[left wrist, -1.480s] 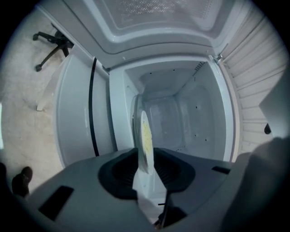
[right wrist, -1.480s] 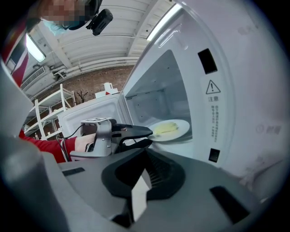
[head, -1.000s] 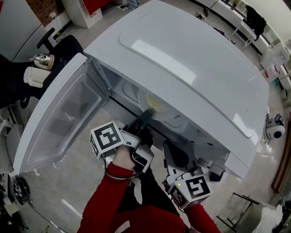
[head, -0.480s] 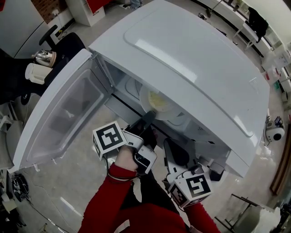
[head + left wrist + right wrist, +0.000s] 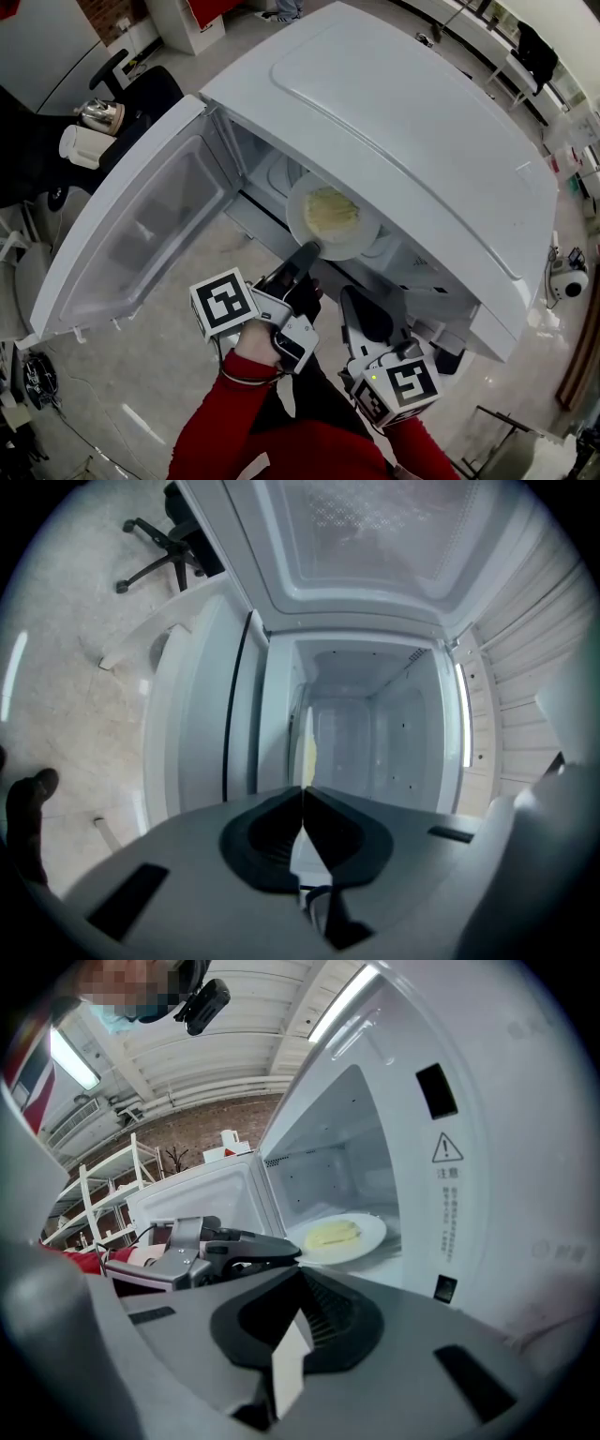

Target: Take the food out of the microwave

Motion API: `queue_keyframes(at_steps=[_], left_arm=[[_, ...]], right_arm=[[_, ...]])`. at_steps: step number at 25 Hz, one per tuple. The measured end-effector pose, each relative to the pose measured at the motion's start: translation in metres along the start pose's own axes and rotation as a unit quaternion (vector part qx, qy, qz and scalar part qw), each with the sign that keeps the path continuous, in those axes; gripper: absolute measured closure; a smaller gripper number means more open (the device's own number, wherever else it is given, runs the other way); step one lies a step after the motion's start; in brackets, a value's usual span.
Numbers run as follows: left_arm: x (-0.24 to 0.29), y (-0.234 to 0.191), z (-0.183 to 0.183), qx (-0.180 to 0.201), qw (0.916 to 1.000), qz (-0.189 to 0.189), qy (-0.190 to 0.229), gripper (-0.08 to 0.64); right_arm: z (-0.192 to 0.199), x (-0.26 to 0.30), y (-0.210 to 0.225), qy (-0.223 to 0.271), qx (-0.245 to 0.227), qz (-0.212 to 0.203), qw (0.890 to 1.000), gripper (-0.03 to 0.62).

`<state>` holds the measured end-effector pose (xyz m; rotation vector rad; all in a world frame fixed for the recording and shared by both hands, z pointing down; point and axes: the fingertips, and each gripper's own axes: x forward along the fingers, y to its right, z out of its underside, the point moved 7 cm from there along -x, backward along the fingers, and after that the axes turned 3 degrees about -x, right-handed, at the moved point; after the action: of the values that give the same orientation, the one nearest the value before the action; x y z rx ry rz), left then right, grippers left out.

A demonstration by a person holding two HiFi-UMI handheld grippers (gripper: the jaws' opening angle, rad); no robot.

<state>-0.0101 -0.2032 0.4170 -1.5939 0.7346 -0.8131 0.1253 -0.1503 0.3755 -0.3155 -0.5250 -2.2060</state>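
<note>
The microwave (image 5: pixel 412 122) is white all over. Inside the microwave, the plate (image 5: pixel 364 242) is white and the food (image 5: pixel 330 214) on it is pale yellow. Below the microwave, the sleeve (image 5: pixel 220 431) is red.

The right gripper (image 5: pixel 300 1283) fills the bottom, its jaws together with nothing between them. Beyond, the left gripper (image 5: pixel 291 1253) reaches into the open microwave (image 5: pixel 450 1147), its jaws closing on the near rim of a white plate (image 5: pixel 372 1231) bearing yellow food (image 5: pixel 333 1234).
</note>
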Motion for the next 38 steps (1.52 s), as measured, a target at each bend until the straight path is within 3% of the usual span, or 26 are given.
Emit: queue_keyframes(at_steps=[18,25,38], left_arm=[[-0.075,-0.005,0.008,-0.029,0.9981,0.036,0.041,0.546],[-0.133,-0.012,0.009,-0.026,0.9975,0.024,0.062,0.546],[-0.228,-0.026,0.029,-0.029,0.9941,0.023,0.102,0.546]], right_arm=[[0.006,0.003,-0.022,-0.021,-0.034,-0.042,0.998,0.581],[0.014,-0.005,-0.045,-0.02,-0.029,-0.064,0.997,0.581],[0.033,-0.023,-0.099,-0.028,-0.065,-0.099,0.993,0.581]])
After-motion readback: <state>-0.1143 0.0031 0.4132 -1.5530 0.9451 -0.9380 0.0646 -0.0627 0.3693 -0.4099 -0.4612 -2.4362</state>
